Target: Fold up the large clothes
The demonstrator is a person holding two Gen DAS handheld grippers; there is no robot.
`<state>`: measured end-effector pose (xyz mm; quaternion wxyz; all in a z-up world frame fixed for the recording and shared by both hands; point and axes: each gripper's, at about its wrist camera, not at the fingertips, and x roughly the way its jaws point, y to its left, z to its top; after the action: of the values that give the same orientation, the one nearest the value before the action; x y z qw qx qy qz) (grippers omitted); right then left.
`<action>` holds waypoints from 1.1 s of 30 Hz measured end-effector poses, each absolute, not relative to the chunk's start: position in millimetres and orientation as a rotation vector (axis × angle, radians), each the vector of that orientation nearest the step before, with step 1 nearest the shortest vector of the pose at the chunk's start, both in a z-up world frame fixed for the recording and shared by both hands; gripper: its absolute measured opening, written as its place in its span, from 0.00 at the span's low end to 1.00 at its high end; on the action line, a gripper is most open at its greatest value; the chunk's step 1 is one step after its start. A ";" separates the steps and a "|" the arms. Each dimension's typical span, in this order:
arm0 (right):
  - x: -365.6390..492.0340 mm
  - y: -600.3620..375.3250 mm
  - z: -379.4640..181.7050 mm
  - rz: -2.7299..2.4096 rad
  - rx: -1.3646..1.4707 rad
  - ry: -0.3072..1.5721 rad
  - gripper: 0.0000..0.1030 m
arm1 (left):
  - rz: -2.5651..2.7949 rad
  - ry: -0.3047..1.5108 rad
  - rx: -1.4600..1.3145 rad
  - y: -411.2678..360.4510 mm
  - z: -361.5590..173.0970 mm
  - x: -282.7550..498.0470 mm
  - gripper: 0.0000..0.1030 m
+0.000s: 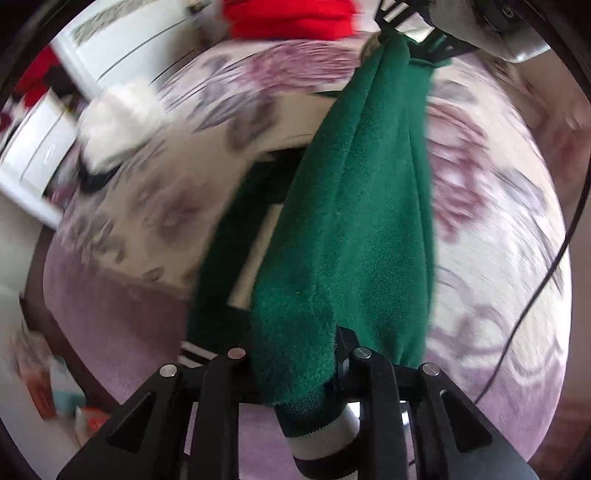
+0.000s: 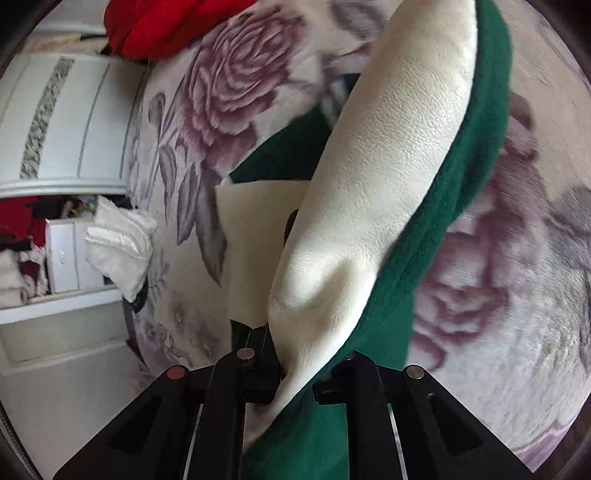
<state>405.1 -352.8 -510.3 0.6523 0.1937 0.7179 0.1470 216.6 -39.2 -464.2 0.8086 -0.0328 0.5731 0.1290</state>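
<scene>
A large green fleece jacket (image 1: 351,229) with cream leather-like sleeves (image 2: 391,177) and striped cuffs hangs stretched between both grippers above a bed. My left gripper (image 1: 299,369) is shut on a green edge of the jacket near its ribbed hem. My right gripper (image 2: 299,373) is shut on a cream and green fold of the jacket. In the left wrist view the right gripper (image 1: 417,33) shows at the top, holding the far end of the green cloth. The rest of the jacket lies on the bed below.
A bedspread (image 2: 229,96) with purple roses covers the bed. A red garment (image 1: 288,18) lies at its far end. A white folded cloth (image 2: 118,243) sits at the bed's edge. White cabinets (image 2: 66,122) stand beyond. A black cable (image 1: 535,288) hangs at right.
</scene>
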 end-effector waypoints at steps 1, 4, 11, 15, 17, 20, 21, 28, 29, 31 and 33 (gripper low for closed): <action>412.2 -318.6 -518.1 0.338 0.390 1.650 0.11 | 0.284 1.240 -0.096 -20.6 -472.0 218.5 0.19; 425.6 -225.7 -564.2 0.297 0.272 1.715 0.11 | 0.314 1.283 -0.199 45.2 -513.9 222.3 0.20; 424.3 -147.9 -631.6 0.262 0.284 1.816 0.68 | 0.209 1.429 -0.585 153.7 -605.0 193.6 0.43; 394.0 -170.1 -599.9 0.455 0.359 1.795 0.71 | 0.138 1.432 -0.722 179.4 -600.4 166.2 0.54; 371.9 -193.7 -585.4 0.481 0.374 1.789 0.71 | 0.119 1.456 -0.746 184.9 -596.8 155.2 0.52; 318.8 -255.6 -568.7 0.471 0.362 1.783 0.71 | 0.118 1.472 -0.761 193.6 -588.3 141.6 0.50; 307.4 -275.6 -569.3 0.460 0.359 1.783 0.71 | 0.122 1.465 -0.781 197.0 -586.1 140.6 0.50; 144.6 -392.2 -638.4 0.327 0.517 1.962 0.71 | 0.026 1.412 -0.799 177.9 -596.1 179.5 0.50; 122.4 -401.0 -653.6 0.318 0.578 1.991 0.71 | 0.033 1.421 -0.761 170.1 -601.0 187.7 0.50; 90.6 -408.1 -678.7 0.337 0.714 2.007 0.71 | 0.084 1.447 -0.686 157.1 -609.9 198.2 0.42; 67.0 -408.4 -694.9 0.333 0.783 1.990 0.53 | 0.138 1.431 -0.626 148.7 -609.2 199.0 0.28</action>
<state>67.0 -408.4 -694.9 0.4693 0.3194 0.8119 0.1360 199.0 148.7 -609.2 0.7080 -0.2820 0.6444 0.0619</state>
